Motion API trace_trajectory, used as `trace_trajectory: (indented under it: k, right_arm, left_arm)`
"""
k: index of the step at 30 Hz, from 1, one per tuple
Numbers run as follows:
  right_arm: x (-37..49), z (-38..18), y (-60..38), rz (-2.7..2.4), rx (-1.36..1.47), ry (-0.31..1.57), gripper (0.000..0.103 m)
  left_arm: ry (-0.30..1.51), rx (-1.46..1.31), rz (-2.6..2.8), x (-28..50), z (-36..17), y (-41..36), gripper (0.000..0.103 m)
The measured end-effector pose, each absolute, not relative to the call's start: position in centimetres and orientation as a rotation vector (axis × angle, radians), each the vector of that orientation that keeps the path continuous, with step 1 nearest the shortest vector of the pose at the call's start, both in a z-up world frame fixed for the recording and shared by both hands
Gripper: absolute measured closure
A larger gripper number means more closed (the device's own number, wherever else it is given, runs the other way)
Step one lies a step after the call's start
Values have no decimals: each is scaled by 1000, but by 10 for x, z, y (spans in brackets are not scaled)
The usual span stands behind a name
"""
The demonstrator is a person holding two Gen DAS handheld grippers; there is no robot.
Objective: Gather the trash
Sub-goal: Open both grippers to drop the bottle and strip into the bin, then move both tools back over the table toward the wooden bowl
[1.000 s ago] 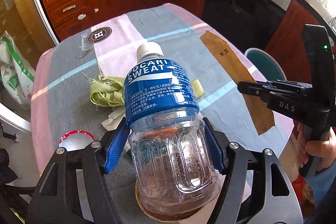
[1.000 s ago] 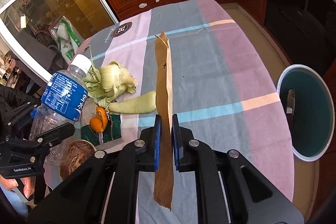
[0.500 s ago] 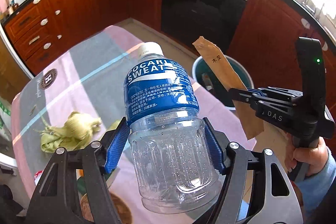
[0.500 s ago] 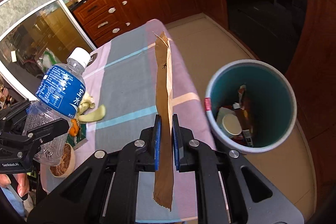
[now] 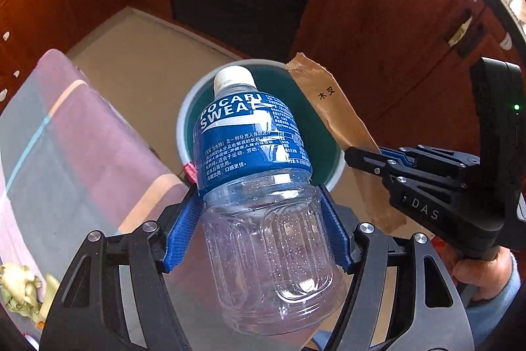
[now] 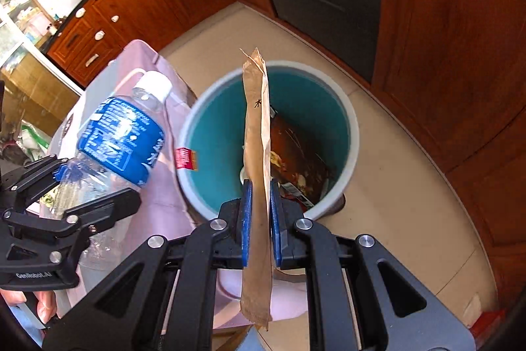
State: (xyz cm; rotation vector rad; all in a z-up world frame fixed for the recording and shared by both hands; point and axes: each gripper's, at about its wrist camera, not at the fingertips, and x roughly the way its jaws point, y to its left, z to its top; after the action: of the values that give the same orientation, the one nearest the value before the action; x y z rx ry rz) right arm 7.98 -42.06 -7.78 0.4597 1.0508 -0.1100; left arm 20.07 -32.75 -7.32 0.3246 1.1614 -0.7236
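Pocari Sweat bottle [image 5: 259, 186]: empty, light, slick; clamped at ribbed lower body by left gripper [image 5: 259, 229]. Paper utensil sleeve [image 6: 258, 160]: flimsy, pinched mid-length by near-closed right gripper [image 6: 260, 219]. Both above waste bin [image 6: 350, 134].

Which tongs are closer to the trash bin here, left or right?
Right, by a little. The right tongs, shut on the paper sleeve, sit at the trash bin rim. The left tongs, gripping the bottle, remain at the table edge beside it.
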Motion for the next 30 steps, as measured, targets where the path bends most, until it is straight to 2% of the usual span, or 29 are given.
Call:
trace_trajectory:
  k: [6, 10, 11, 12, 13, 16, 19, 25, 30]
  right_arm:
    - [98, -109, -438, -136, 497, 1114, 93]
    - [107, -120, -441, -135, 515, 1133, 91]
    - [109, -121, -442, -131, 523, 1133, 90]
    - [110, -122, -442, -133, 529, 1134, 85]
    - [110, -123, -443, -132, 535, 1138, 70]
    - [110, -123, -444, -150, 533, 1128, 45]
    - [109, -121, -443, -175, 532, 1128, 27]
    - [98, -109, -441, -188, 513, 1110, 20]
    - [90, -95, -436, -190, 511, 1095, 19]
  left_arm:
    - [1244, 351, -714, 223, -113, -352, 33]
    - [1258, 360, -699, 229, -120, -357, 32]
    - [1255, 359, -698, 230, -119, -357, 29]
    - [1253, 356, -695, 231, -118, -356, 24]
    - [1247, 342, -700, 232, -117, -353, 24]
    - [1233, 320, -682, 234, -111, -345, 22]
    - [1234, 312, -665, 236, -109, -337, 21]
    - [1226, 315, -647, 227, -99, -321, 15]
    - [1199, 300, -651, 209, -87, -308, 8]
